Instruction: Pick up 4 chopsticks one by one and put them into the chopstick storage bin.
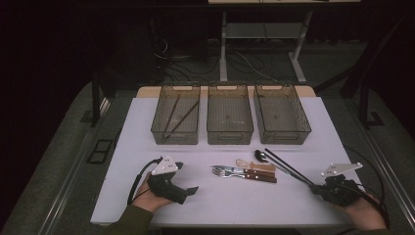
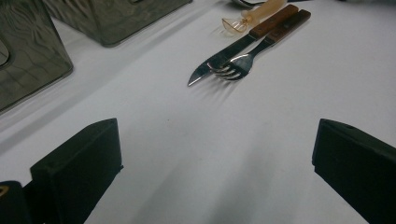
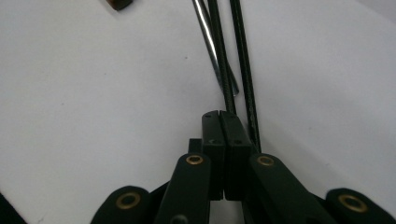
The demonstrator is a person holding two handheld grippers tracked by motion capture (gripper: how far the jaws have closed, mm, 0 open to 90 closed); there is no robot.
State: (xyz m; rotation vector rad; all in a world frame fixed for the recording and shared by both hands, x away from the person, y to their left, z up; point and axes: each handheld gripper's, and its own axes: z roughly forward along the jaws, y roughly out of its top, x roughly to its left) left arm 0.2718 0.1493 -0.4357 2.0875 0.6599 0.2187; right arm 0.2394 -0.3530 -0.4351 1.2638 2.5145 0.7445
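A pair of black chopsticks (image 1: 286, 165) lies slanted on the white table (image 1: 147, 147), right of centre. My right gripper (image 1: 313, 188) is shut on the near end of one chopstick (image 3: 223, 60); the other chopstick (image 3: 243, 60) runs past the right side of the jaws (image 3: 219, 114). A metal spoon (image 1: 261, 155) lies beside them, its handle (image 3: 208, 42) just left of the gripped stick. A fork (image 1: 222, 172) (image 2: 233, 67) and a knife (image 2: 217, 60) with brown handles lie mid-table, with a pale-handled small spoon (image 1: 254, 165) behind them. My left gripper (image 1: 186, 178) (image 2: 217, 135) rests open on the table, nothing between its jaws.
Three clear bins stand in a row at the back: the left bin (image 1: 176, 138) holds dark chopsticks (image 1: 178, 117), while the middle bin (image 1: 230, 138) and the right bin (image 1: 284, 138) look empty. Bare table lies between the left gripper and the fork.
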